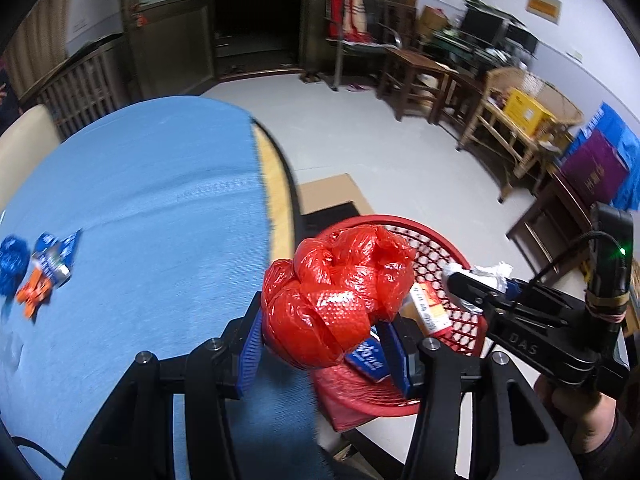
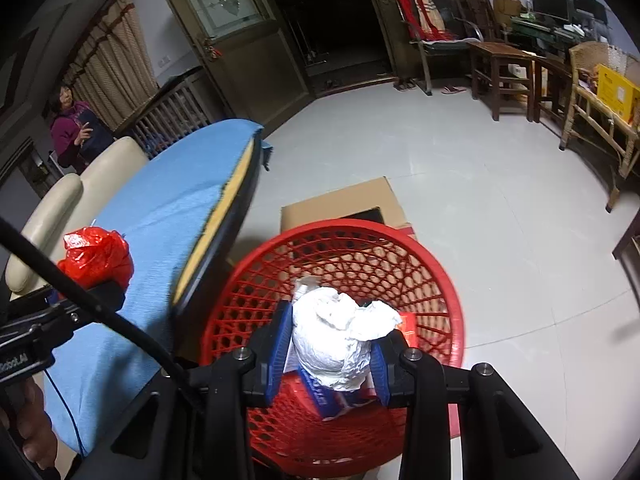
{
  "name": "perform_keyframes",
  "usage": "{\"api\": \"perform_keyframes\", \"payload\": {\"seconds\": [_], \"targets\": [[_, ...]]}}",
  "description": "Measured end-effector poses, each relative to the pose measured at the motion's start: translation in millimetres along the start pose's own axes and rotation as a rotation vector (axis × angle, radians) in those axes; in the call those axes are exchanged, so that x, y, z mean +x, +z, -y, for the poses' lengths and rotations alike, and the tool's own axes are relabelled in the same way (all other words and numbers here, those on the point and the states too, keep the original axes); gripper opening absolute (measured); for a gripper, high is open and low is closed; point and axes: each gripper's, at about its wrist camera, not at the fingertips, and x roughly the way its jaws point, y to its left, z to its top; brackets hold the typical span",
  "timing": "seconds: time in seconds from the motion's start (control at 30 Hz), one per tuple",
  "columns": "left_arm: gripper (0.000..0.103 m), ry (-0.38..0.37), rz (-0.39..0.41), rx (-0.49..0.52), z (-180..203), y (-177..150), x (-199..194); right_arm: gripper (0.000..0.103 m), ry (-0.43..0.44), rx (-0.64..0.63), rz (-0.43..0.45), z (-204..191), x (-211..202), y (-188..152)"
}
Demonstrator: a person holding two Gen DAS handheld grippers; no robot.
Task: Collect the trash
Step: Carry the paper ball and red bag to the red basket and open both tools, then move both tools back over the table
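Note:
My left gripper (image 1: 324,340) is shut on a crumpled red plastic bag (image 1: 340,292), held at the table's right edge beside the red mesh basket (image 1: 444,248). My right gripper (image 2: 332,354) is shut on a crumpled white paper wad (image 2: 340,340), held over the basket (image 2: 440,280). The basket holds a red-white carton (image 1: 430,308) and a blue wrapper (image 1: 368,356). An orange-blue snack wrapper (image 1: 46,268) and a blue crumpled wrapper (image 1: 10,264) lie on the blue tablecloth (image 1: 152,200) at the far left. The right gripper also shows in the left wrist view (image 1: 476,284), and the red bag in the right wrist view (image 2: 96,256).
A cardboard box (image 2: 344,204) sits on the floor behind the basket. A cream chair (image 2: 76,196) stands at the table's far side, with a person (image 2: 72,128) behind it. Wooden chairs (image 1: 416,76) and a rattan bench with boxes (image 1: 520,120) line the right wall.

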Motion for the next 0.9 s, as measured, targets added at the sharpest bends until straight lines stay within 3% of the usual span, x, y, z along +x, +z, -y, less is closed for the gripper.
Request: {"api": "perform_keyframes", "payload": {"seconds": [0.2,0.27,0.3,0.33,0.37,0.67,0.8,0.9], "targets": [[0.056,-0.032,-0.052,0.063,24,8,25,0.038,-0.005,0.035,-0.017,11,6,-1],[0.061,-0.039,-0.07,0.073,29,11,34,0.04,-0.003,0.042,-0.035,13,10,-1],[0.072,-0.037,-0.088,0.076,31,11,41,0.044,-0.009,0.048,-0.049,16,13,0],[0.077,-0.031,-0.107,0.079,32,12,46,0.064,-0.014,0.059,-0.058,20,16,1],[0.08,-0.021,-0.128,0.082,32,12,51,0.077,-0.022,0.07,-0.058,22,17,1],[0.08,-0.006,-0.173,0.081,4,6,39,0.077,-0.047,0.135,-0.011,34,6,12],[0.08,0.027,-0.194,0.094,-28,-15,16,0.077,-0.027,0.121,-0.023,22,8,17],[0.08,0.095,-0.239,0.042,-69,-37,3,0.077,0.016,0.088,-0.076,1,18,20]]}}
